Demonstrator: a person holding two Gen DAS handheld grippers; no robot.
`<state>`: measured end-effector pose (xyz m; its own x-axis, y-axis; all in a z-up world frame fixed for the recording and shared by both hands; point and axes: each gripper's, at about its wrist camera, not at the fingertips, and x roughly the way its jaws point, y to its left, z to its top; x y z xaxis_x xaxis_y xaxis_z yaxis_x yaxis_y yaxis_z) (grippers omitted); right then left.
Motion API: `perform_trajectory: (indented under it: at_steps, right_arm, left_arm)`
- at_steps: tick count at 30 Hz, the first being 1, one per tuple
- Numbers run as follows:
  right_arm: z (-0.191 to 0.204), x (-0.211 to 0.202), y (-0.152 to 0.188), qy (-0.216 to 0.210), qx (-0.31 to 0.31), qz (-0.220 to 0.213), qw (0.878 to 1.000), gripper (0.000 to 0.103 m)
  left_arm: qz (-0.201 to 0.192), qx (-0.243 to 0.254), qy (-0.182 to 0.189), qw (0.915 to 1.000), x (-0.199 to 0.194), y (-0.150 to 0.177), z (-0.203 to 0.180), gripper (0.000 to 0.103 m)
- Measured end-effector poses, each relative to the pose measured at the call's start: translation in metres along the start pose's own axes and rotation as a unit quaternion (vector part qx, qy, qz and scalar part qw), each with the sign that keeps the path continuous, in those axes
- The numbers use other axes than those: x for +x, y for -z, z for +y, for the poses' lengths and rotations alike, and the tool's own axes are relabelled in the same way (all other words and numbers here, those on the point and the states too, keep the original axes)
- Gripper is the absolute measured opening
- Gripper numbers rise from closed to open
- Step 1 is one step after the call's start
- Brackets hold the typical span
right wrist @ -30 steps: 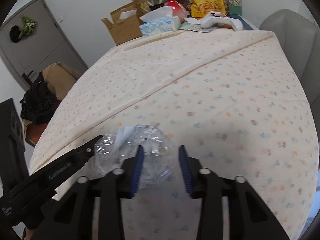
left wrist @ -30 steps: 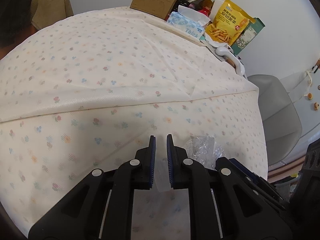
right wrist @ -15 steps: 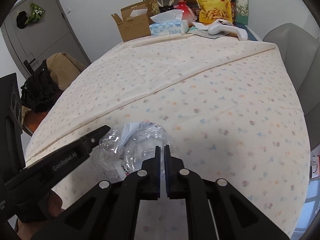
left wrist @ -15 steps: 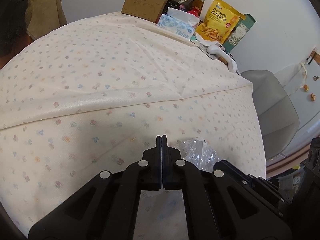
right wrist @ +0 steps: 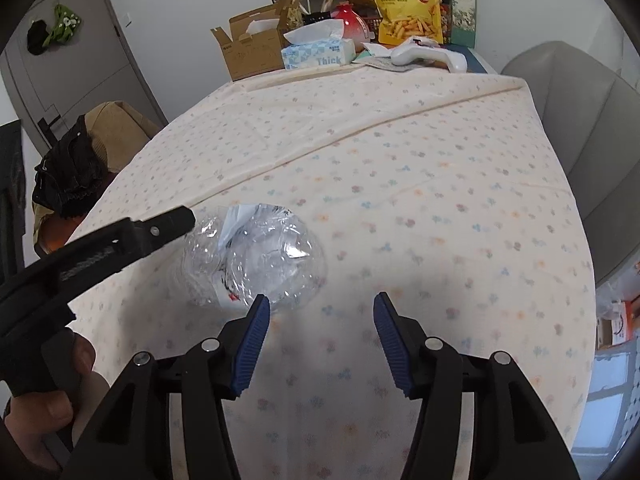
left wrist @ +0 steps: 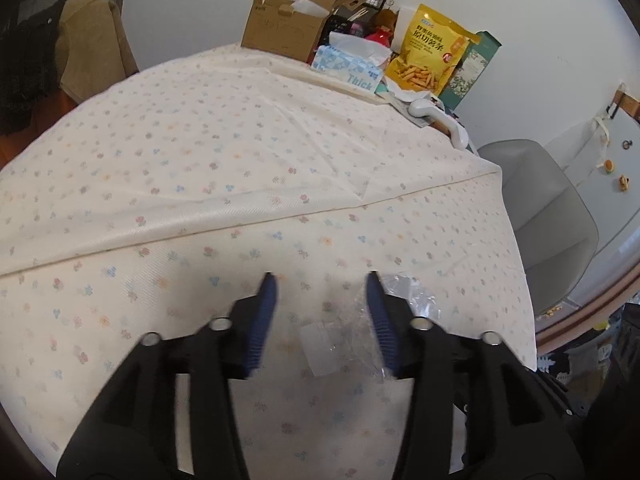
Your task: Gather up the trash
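A crumpled clear plastic wrapper (right wrist: pixel 256 264) with a white label (left wrist: pixel 320 344) lies on the flowered tablecloth (left wrist: pixel 240 152). My left gripper (left wrist: pixel 321 278) hovers over it with its jaws opening. The wrapper (left wrist: pixel 404 300) sits between them and past the right-hand finger, and neither pad presses on it. My right gripper (right wrist: pixel 320 300) is opening too, with only cloth between its fingers; the wrapper lies just ahead of its left fingertip. In the right wrist view the left gripper (right wrist: pixel 184 216) reaches in from the left, its tip at the wrapper's edge, held by a hand (right wrist: pixel 48 400).
At the table's far end stand a cardboard box (left wrist: pixel 280 28), a tissue box (left wrist: pixel 348 68), a yellow snack bag (left wrist: pixel 428 56) and a white handheld device (left wrist: pixel 436 116). A grey chair (left wrist: pixel 540 216) stands to the right. A chair with dark clothing (right wrist: pixel 76 168) stands to the left.
Half a second ago both grippers were shut on the wrapper; now both stand open and the wrapper lies loose on the cloth. Both grippers have drawn back slightly.
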<state>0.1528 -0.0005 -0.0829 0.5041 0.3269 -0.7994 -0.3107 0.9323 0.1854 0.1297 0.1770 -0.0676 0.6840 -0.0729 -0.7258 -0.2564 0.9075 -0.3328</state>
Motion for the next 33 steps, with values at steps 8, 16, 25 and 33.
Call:
perform_trajectory:
  at_steps: [8, 16, 25, 33]
  right_arm:
    - [-0.015, -0.004, -0.001, 0.012, 0.023, -0.002, 1.0, 0.048]
    - [-0.02, -0.004, -0.005, 0.005, 0.026, -0.005, 1.0, 0.047]
    - [-0.019, 0.006, -0.015, -0.017, 0.035, -0.004, 0.999, 0.047]
    - [-0.016, 0.009, -0.015, -0.018, 0.026, 0.002, 0.999, 0.046]
  left_arm:
    - [0.003, 0.057, 0.019, 0.9982, 0.001, 0.001, -0.025, 0.069]
    - [0.022, 0.055, 0.015, 0.9981, 0.023, -0.003, -0.027, 0.067]
    - [0.041, 0.063, 0.024, 0.9968, 0.036, -0.007, -0.028, 0.03]
    - [0.041, 0.059, 0.026, 0.9971, 0.035, -0.01, -0.024, 0.03]
